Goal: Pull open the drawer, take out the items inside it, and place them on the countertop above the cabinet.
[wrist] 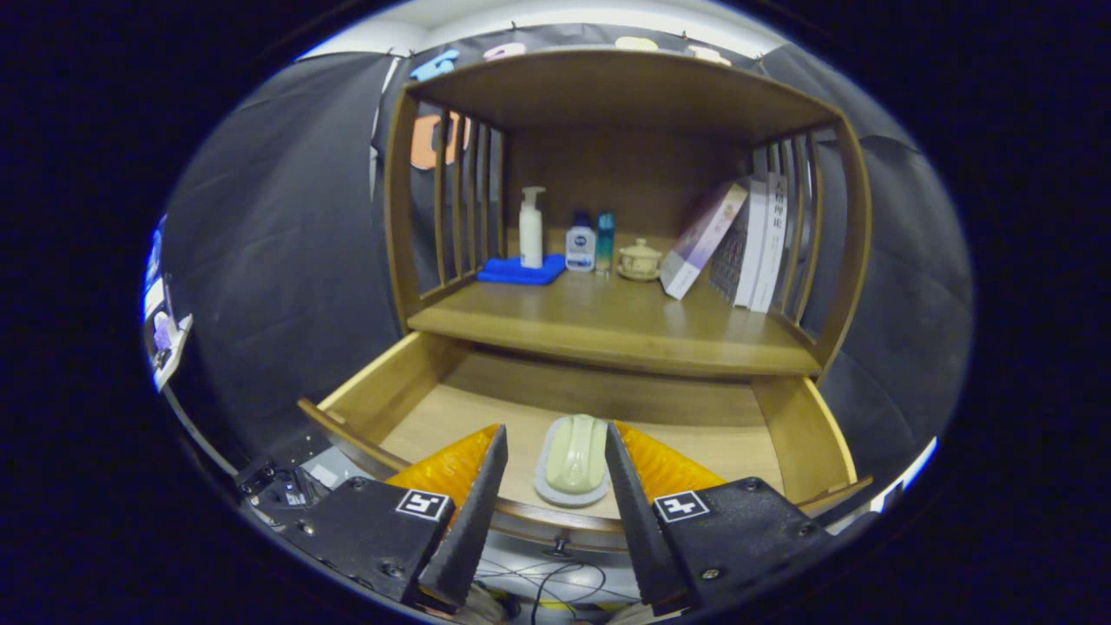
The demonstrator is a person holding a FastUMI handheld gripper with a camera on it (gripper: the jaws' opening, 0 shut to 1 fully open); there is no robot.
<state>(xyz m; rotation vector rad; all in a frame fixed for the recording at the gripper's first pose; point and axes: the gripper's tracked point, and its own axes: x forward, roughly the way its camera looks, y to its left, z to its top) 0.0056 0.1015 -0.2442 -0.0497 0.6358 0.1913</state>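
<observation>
The wooden drawer (395,382) stands pulled open below the cabinet's countertop (608,325). On its floor, near the front wall, lies a pale green bar of soap on a light grey dish (573,460). My gripper (555,434) is open and hangs above the drawer's front. The soap dish lies between the two fingers (486,469), slightly below them, and neither finger touches it.
On the countertop at the back stand a white pump bottle (531,227) on a blue cloth (521,271), two small bottles (581,247), a lidded ceramic cup (640,259) and several books (746,243) leaning at the right. Slatted side walls and a top shelf enclose the countertop.
</observation>
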